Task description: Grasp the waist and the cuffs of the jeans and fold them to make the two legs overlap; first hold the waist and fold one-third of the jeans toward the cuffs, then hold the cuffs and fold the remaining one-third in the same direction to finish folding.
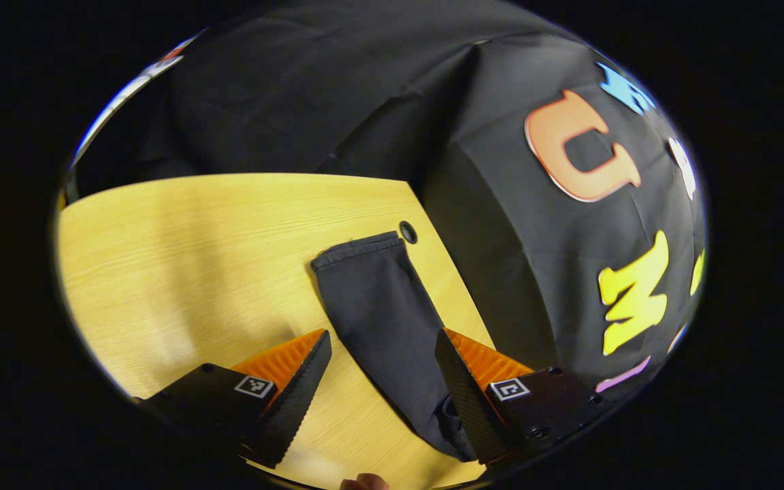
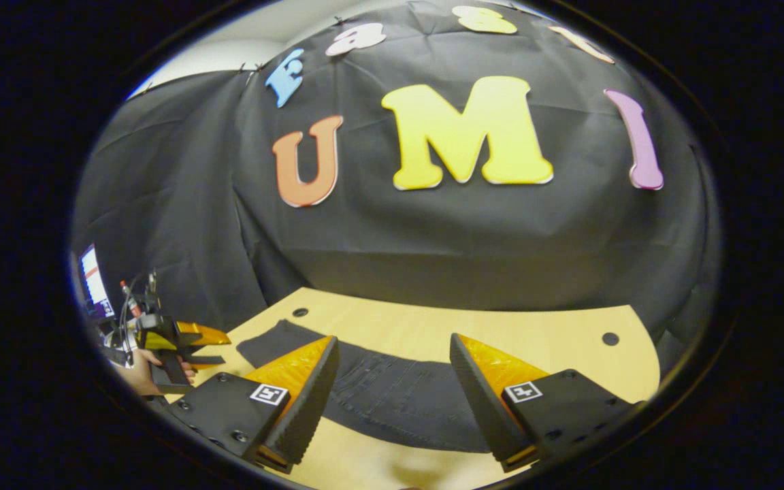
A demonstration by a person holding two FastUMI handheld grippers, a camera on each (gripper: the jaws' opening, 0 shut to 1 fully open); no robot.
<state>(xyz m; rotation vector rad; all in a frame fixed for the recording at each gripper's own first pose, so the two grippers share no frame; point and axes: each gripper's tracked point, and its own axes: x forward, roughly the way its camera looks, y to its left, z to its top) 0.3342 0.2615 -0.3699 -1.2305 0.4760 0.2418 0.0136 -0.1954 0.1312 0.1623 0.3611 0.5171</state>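
Jeans (image 1: 382, 309) flat on the desk (image 1: 188, 252), both grippers hovering with fingers spread, holding nothing.

I see the left gripper (image 1: 384, 381) looking along the leg's long axis toward the far cuff (image 1: 358, 246), cloth between its fingers. My right gripper (image 2: 392, 388) faces the jeans broadside, the dark band crossing just beyond its fingers. Which end is the waist, I cannot tell; I judge each gripper near its own end.
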